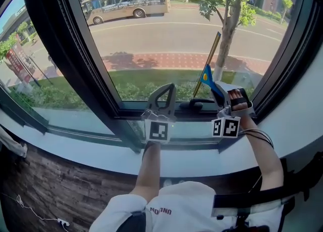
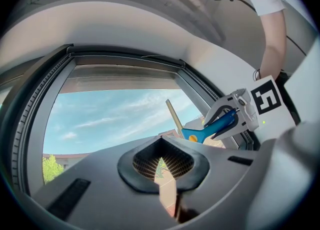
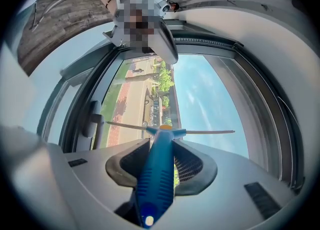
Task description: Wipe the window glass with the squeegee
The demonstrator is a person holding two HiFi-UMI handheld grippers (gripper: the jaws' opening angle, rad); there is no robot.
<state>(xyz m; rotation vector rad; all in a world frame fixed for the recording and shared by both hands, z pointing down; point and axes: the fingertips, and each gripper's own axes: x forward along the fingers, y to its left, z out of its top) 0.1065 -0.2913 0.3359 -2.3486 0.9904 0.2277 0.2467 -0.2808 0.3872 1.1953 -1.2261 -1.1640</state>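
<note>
The squeegee (image 1: 209, 77) has a blue handle and a long thin blade that slants up across the lower right of the window glass (image 1: 166, 34). My right gripper (image 1: 220, 95) is shut on the blue handle (image 3: 156, 174), and the blade (image 3: 170, 131) spans crosswise just past the jaws. From the left gripper view the squeegee (image 2: 212, 129) shows off to the right, in the right gripper (image 2: 235, 111). My left gripper (image 1: 169, 89) points at the bottom of the glass, left of the squeegee. Its jaws (image 2: 161, 141) are shut with nothing between them.
A thick dark frame post (image 1: 75, 59) divides the panes at the left. A black window handle (image 1: 194, 105) lies on the bottom frame between the grippers. The white sill (image 1: 75, 142) runs below, with dark wood floor (image 1: 50, 185) beneath it. Street, bus and tree lie outside.
</note>
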